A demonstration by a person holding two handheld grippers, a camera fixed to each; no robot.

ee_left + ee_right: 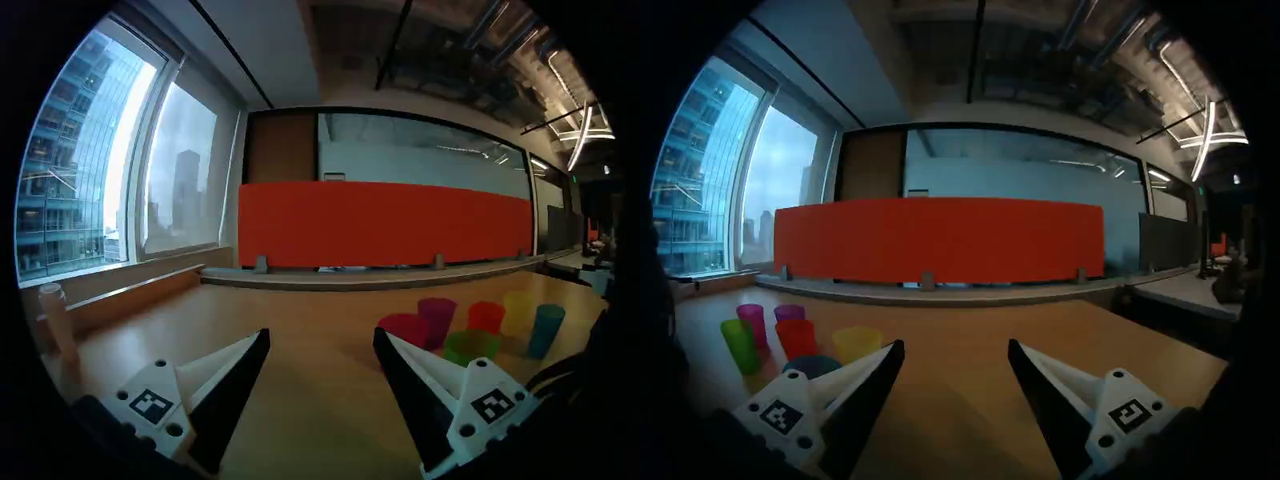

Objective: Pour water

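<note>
Several coloured plastic cups stand in a cluster on the wooden table. In the left gripper view they sit ahead to the right: a crimson cup (pixel 404 326), a magenta cup (pixel 438 314), a green cup (pixel 470 346), a red cup (pixel 486 316), a yellow cup (pixel 518 310) and a teal cup (pixel 546 328). My left gripper (pixel 320 334) is open and holds nothing, just left of the cluster. From the right gripper view the cups lie to the left: green (pixel 740 344), magenta (pixel 752 320), red (pixel 797 338), yellow (pixel 856 342). The right gripper (pixel 954 346) is open too, with bare table between its fingers.
A tall pale orange bottle-like thing (pixel 58 320) stands at the far left by the window ledge. An orange divider panel (pixel 384 224) runs along the table's far edge. The wooden table top (pixel 976 320) stretches ahead and to the right.
</note>
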